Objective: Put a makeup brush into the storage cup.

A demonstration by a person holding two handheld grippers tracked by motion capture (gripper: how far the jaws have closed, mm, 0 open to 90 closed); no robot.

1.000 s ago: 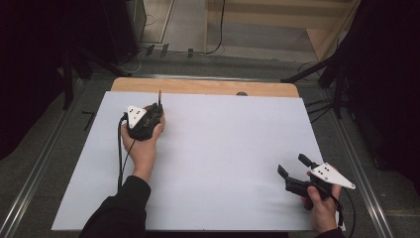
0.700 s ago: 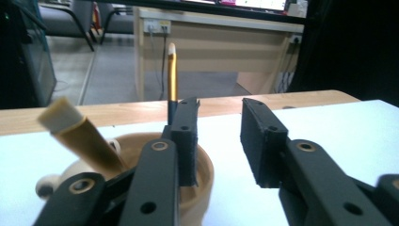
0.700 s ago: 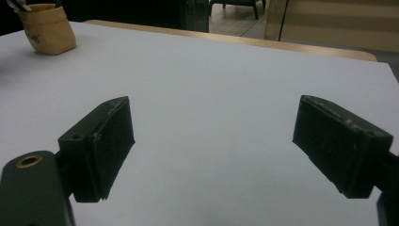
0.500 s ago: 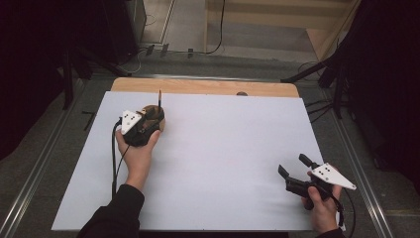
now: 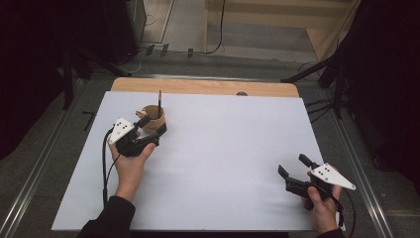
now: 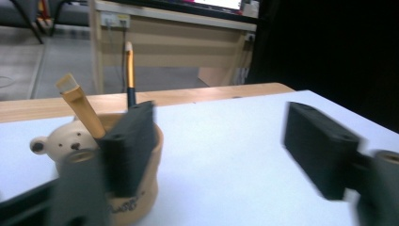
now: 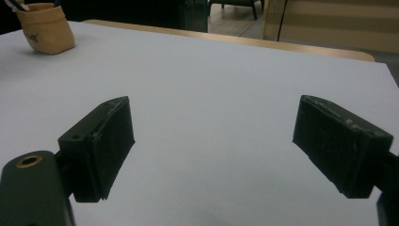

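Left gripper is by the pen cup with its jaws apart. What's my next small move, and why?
Probably back the left gripper a little further off the pen cup. Its jaws have just been opening, and in the left gripper view nothing lies between them; the cup sits upright on the white table cover beside one jaw. A short retreat should avoid tipping it. The right gripper rests open, far off.

A tan wooden cup (image 5: pixel 152 119) with a cream bear face (image 6: pixel 66 140) on its side holds a brush (image 6: pixel 130 70) with a golden handle and a pale tip. The cup stands on a white sheet (image 5: pixel 223 163) over a light wood table (image 5: pixel 198 87). Both grippers, left (image 5: pixel 154 128) and right (image 5: pixel 293 166), are black with grey plates. The sleeves (image 5: pixel 111 218) are black.
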